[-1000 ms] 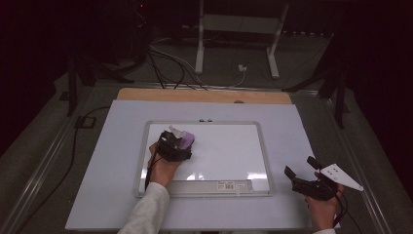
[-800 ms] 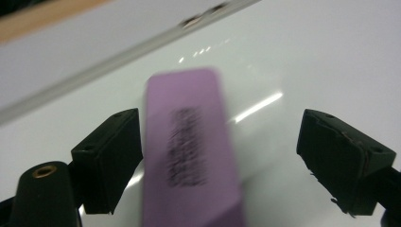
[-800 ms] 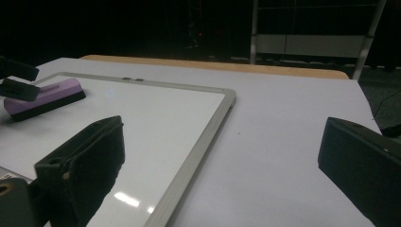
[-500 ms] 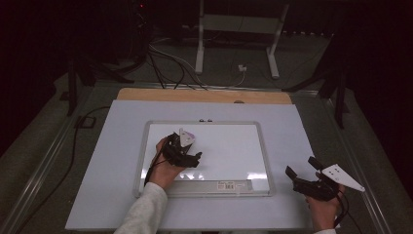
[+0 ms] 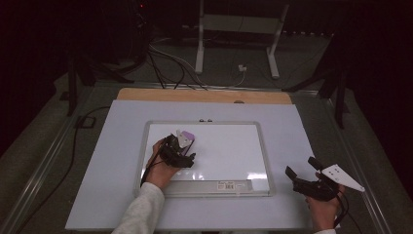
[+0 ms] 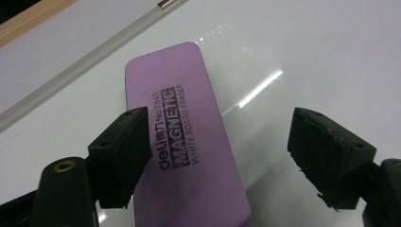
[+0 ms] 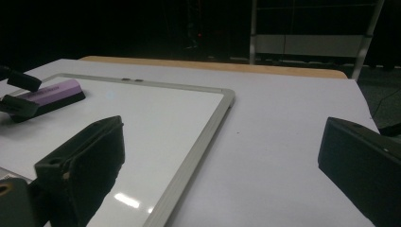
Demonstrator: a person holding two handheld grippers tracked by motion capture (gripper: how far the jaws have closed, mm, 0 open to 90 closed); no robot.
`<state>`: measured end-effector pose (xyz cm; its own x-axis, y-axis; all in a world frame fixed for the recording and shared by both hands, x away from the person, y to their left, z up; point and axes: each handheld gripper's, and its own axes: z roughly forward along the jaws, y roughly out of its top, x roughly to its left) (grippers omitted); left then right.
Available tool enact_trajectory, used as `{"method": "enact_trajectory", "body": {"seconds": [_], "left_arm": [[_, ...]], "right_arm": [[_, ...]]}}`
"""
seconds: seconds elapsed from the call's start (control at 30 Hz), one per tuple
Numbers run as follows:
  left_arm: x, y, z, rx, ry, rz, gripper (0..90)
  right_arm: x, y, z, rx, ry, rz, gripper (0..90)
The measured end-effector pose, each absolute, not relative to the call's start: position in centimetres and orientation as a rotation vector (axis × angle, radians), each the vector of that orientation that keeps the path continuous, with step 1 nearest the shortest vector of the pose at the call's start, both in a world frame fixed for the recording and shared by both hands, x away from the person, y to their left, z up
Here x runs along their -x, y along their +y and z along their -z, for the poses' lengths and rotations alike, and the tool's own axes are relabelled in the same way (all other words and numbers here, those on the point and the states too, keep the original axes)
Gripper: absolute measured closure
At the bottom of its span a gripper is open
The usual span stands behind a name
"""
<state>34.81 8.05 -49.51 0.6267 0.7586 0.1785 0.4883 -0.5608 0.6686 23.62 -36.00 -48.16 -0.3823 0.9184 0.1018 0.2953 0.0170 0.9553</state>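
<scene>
A purple magnetic whiteboard eraser (image 5: 186,138) lies flat on the white whiteboard (image 5: 204,123), in its left part. My left gripper (image 5: 184,146) hovers just behind it, open. In the left gripper view the eraser (image 6: 189,142) sits between the jaws: the left jaw overlaps its near edge, while the right jaw stands well apart over the bare board (image 6: 307,56). My right gripper (image 5: 300,165) is open over the white table sheet, right of the board's near right corner, with nothing between its jaws. In the right gripper view (image 7: 222,137) the eraser (image 7: 52,94) lies far left, beyond the board's frame (image 7: 203,127).
The board rests on a white sheet (image 5: 107,161) over the table, with a wooden strip (image 5: 204,95) along the far edge. A barcode label (image 5: 229,185) sits on the board's near rim. A black cable (image 5: 73,146) trails off the table's left side; a stand (image 5: 199,44) is behind.
The left gripper has opened and drawn back a little toward the person, leaving the eraser lying on the board. The right gripper has barely moved.
</scene>
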Motion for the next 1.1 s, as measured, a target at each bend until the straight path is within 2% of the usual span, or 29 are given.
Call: {"method": "enact_trajectory", "body": {"seconds": [0.37,1.1], "left_arm": [[-35.0,8.6,49.5,-2.247,0.982,-0.602,31.4],[-36.0,9.7,49.5,-2.239,1.073,-0.637,31.7]], "right_arm": [[-23.6,-36.0,48.1,-1.244,1.719,-1.391,1.9],[-23.6,-36.0,48.1,-1.244,1.718,-1.39,1.9]]}}
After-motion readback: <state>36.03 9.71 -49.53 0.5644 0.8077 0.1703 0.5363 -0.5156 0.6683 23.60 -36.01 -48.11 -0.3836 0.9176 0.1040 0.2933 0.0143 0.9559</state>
